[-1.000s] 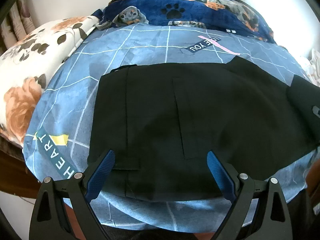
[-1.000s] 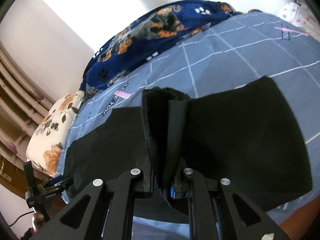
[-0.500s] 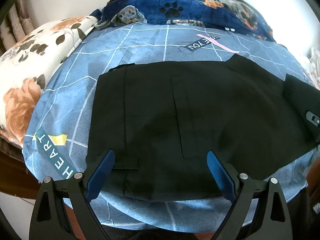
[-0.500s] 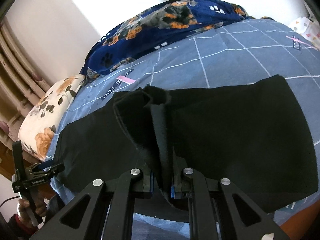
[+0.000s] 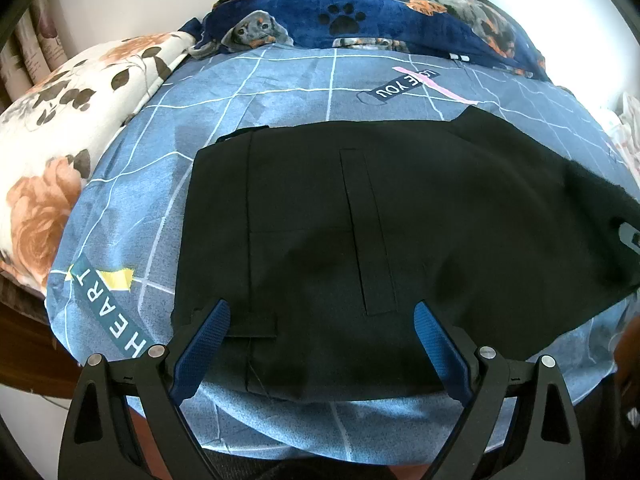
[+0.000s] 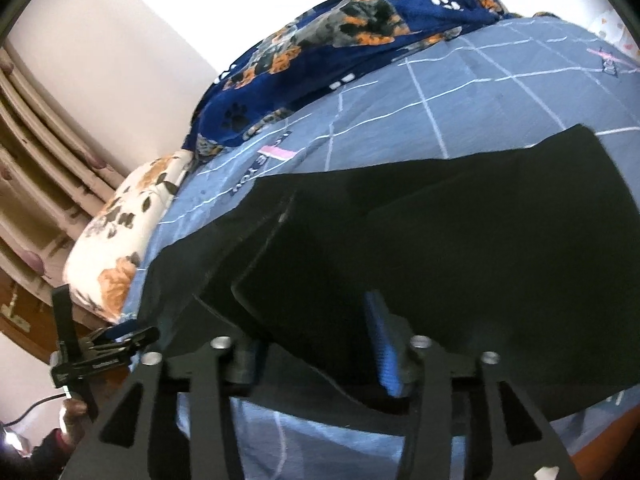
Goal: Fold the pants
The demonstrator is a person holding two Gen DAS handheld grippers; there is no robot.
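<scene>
Black pants (image 5: 360, 240) lie flat on the blue grid bedsheet (image 5: 280, 92), one fold laid over.

Only the right wrist view shows the folded layer's edge between the right gripper (image 6: 316, 348) fingers, whose jaws are opening, pads off the cloth; a second ago they pinched a raised pleat. Only the left wrist view shows the belt loops and the left gripper (image 5: 320, 344), spread wide above the pants' near edge, unchanged. Beyond the pants: one floral pillow (image 5: 60, 152), one dog-print blanket (image 5: 380, 12). Two grippers.
</scene>
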